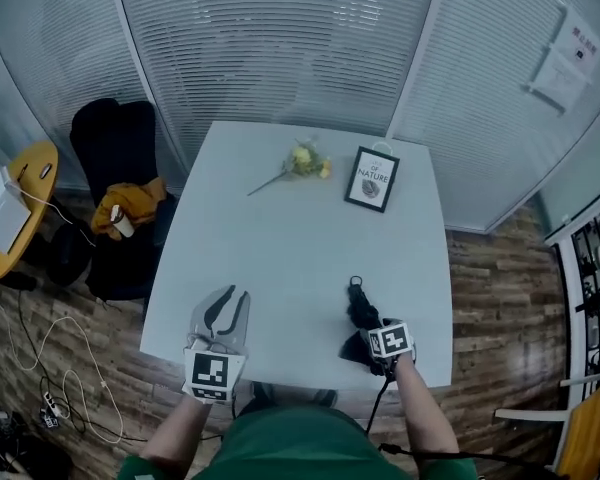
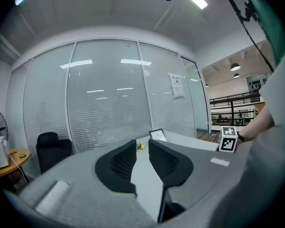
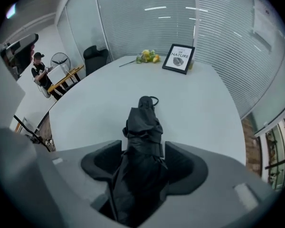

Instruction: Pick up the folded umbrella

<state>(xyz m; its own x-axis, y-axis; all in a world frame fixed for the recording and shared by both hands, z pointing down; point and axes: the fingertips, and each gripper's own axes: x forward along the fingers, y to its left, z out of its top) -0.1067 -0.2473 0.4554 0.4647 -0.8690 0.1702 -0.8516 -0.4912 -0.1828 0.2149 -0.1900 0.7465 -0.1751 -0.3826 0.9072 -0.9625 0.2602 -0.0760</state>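
The folded black umbrella (image 1: 360, 311) lies on the white table (image 1: 300, 238) near its front right edge, with its strap loop pointing toward the far side. In the right gripper view the umbrella (image 3: 145, 127) runs lengthwise between the spread jaws of my right gripper (image 3: 143, 161), and both pads stand beside it without a clear squeeze. From the head view the right gripper (image 1: 368, 340) points steeply down over the umbrella's near end. My left gripper (image 1: 228, 310) hovers at the front left edge, its jaws slightly apart with nothing between them (image 2: 142, 161).
A framed picture (image 1: 371, 179) and a yellow flower (image 1: 302, 160) sit at the table's far end. A black chair (image 1: 115, 148) with an orange cloth stands to the left, beside a small yellow table (image 1: 20, 208). Cables lie on the wooden floor.
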